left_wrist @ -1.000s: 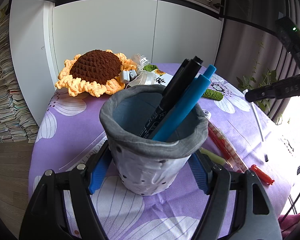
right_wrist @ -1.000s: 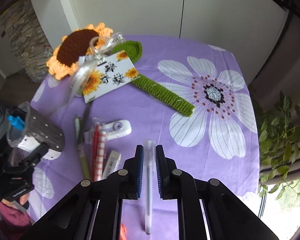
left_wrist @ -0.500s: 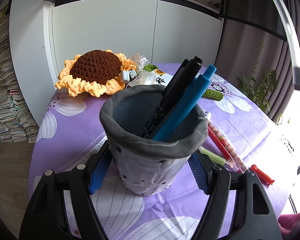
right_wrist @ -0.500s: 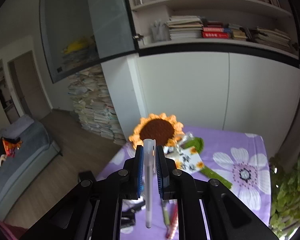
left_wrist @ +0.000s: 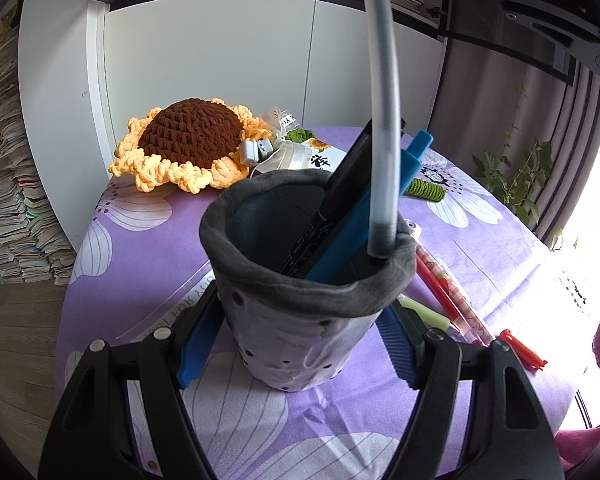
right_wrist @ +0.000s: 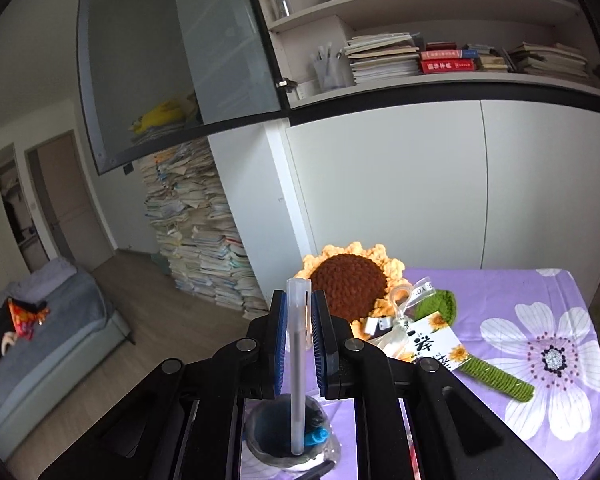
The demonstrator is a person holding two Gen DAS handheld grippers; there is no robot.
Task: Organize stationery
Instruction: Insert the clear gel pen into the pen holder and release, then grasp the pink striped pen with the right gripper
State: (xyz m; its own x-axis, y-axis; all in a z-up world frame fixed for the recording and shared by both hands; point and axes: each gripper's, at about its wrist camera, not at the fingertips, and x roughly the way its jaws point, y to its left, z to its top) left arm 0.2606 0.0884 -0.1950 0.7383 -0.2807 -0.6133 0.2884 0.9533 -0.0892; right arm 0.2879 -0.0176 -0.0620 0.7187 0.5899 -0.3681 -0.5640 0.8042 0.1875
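Stationery here means pens going into the grey pen cup [left_wrist: 300, 300], so read the scene across from your left. Your left gripper [left_wrist: 300, 354] has its jaws clamped on the cup's sides, low on the wall, which steadies the soft cup upright on the purple flowered counter [left_wrist: 140, 248] so a pen can drop in without tipping it. Inside lean a black marker [left_wrist: 340, 184] and a blue pen [left_wrist: 380, 216], both tilted toward the far right rim. Next comes the translucent white pen [left_wrist: 382, 120], hanging nearly vertical, long axis up and down, dark lower end at the cup's right rim; whether it is inside the rim or resting on it is hard to say from this angle. Your right gripper [right_wrist: 299, 344] has its jaws closed on that pen near its upper end, leaving most of the barrel free below to enter the cup. Further right, loose pens [left_wrist: 448, 292] and a red cap [left_wrist: 522, 350] lie on the counter, not yet sorted.
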